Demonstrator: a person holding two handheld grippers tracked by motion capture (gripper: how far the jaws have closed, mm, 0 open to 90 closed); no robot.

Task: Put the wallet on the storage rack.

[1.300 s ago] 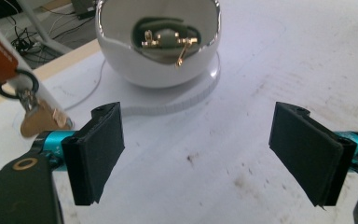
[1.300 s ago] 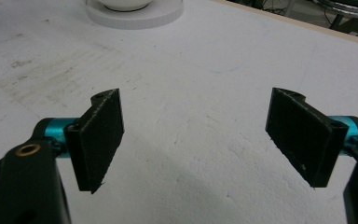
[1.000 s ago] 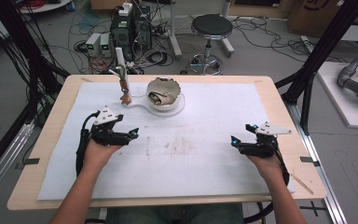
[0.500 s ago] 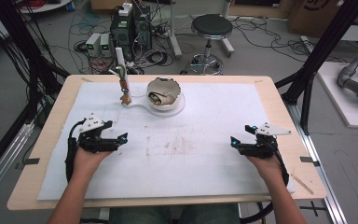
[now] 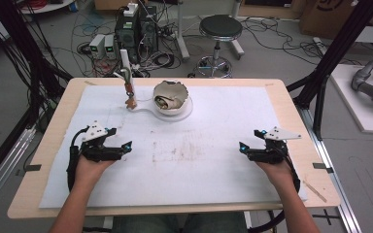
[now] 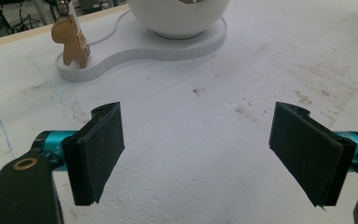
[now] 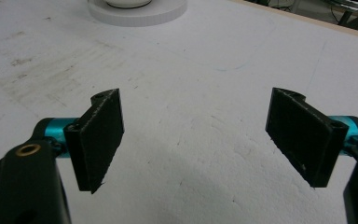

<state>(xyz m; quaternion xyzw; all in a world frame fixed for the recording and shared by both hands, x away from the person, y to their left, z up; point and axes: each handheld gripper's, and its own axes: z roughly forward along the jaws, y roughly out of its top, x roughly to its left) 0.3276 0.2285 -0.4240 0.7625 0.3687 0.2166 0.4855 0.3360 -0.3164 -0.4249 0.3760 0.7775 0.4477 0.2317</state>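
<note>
Setting: a wooden desk covered by a white sheet, stained faintly brown near its middle; cables, electronics boxes and a round stool stood on the floor beyond the far edge

Left hand-held gripper: held low over the sheet at the near left, the person's left hand behind it; its jaws stood wide apart with nothing between them; in the left gripper view the two black pads framed bare, speckled sheet

Right hand-held gripper: held at the near right, well apart from the left one, the right hand gripping it from behind; jaws likewise spread wide and empty; the right gripper view showed plain sheet between the pads

White bowl: sat at the far middle of the desk on a flat white base; something pale and curled lay inside, too small to identify; in the left gripper view the bowl stood straight ahead on the base

Small brown figure: stood on the narrow left end of the same base, just beside the bowl; the left gripper view showed an animal-shaped figure, upright; a white post rose behind it at the desk's far edge
</note>
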